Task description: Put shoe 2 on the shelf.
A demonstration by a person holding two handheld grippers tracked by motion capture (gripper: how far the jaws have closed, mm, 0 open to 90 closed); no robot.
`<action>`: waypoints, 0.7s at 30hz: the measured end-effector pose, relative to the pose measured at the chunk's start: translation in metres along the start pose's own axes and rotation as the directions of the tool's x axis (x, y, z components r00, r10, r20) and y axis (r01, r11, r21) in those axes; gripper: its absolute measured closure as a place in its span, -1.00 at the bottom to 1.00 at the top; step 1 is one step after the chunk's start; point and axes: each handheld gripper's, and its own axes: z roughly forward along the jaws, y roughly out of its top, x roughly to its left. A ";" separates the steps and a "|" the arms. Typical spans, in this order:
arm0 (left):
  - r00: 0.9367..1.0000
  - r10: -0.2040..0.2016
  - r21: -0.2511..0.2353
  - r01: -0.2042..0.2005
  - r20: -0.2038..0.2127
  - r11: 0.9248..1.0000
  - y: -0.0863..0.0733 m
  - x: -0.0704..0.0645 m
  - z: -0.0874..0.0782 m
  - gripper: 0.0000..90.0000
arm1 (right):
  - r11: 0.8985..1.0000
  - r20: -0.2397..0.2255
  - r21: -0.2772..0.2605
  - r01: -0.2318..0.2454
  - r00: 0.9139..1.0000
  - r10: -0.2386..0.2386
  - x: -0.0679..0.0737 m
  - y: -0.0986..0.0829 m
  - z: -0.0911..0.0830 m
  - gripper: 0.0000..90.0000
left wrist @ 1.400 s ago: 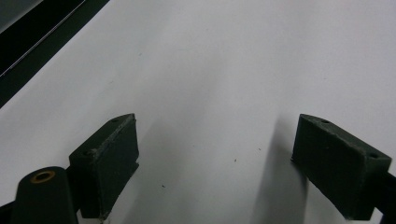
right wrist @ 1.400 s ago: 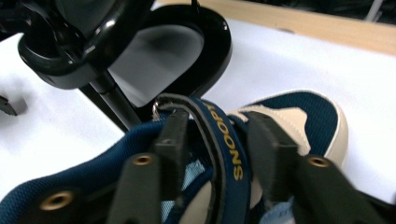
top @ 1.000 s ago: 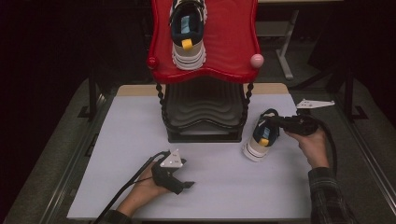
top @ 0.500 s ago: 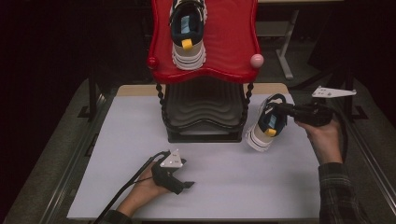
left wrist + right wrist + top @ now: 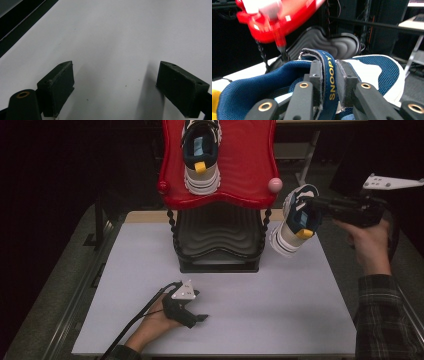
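- Two shoes noted: one (image 5: 201,157) sits on the red shelf (image 5: 250,170); our right gripper (image 5: 312,206) clamps the other shoe (image 5: 295,222) by its strap, aloft beside the rack's pink knob (image 5: 275,185).
- Our left gripper (image 5: 197,316) rests wide-jawed on the white table (image 5: 280,310).

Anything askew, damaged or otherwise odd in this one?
Nothing looks damaged or spilled. The sneaker in the right hand-held gripper hangs tilted in the air beside the red shelf, pinched by its blue strap, which fits a lift. Its mate sits squarely on the shelf. The left hand-held gripper rests open on the table.
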 end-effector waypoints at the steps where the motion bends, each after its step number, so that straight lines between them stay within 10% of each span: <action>1: 1.000 -0.002 0.000 0.002 0.001 1.000 0.000 0.000 0.000 -0.70 | 1.000 0.002 -0.006 0.007 1.000 -0.007 0.001 0.006 -0.002 0.68; 21: 1.000 0.001 -0.001 -0.001 -0.001 1.000 0.000 0.000 0.000 -0.70 | 0.984 0.022 -0.120 0.130 0.992 -0.128 0.019 0.107 -0.032 0.69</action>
